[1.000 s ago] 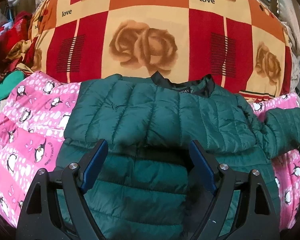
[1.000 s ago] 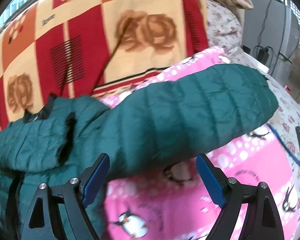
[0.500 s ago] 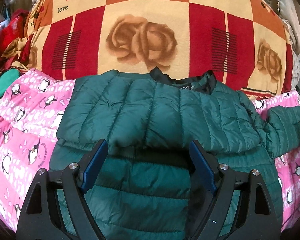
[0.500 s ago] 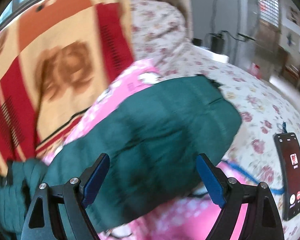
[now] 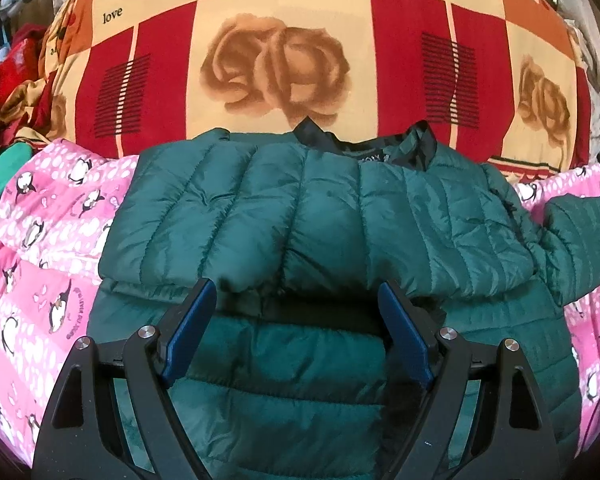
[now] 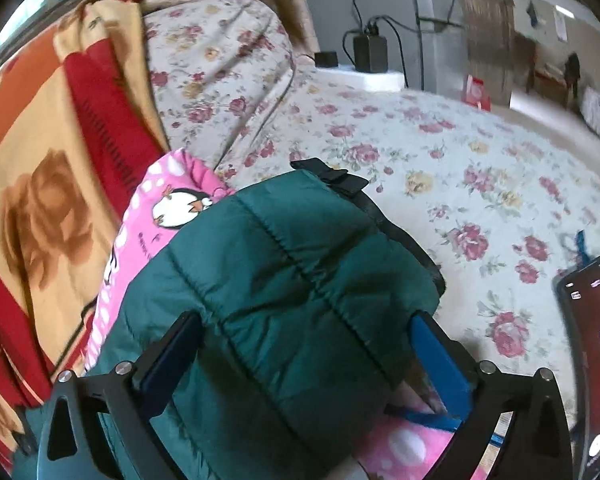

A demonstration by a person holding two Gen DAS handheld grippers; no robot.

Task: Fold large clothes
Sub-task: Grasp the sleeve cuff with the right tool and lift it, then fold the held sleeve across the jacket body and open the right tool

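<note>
A green puffer jacket lies on a pink penguin blanket on the bed, collar toward the rose-patterned blanket behind it, one sleeve already folded across the chest. The left gripper hovers over the jacket's middle, jaws wide and holding nothing. The other sleeve stretches out from the jacket, its long axis running away to the black cuff over the floral bedsheet. The right gripper straddles this sleeve near the cuff end; its jaws have just been opening and stand wide, the sleeve between them but not pinched. The right hand looks nearer for the next fold.
</note>
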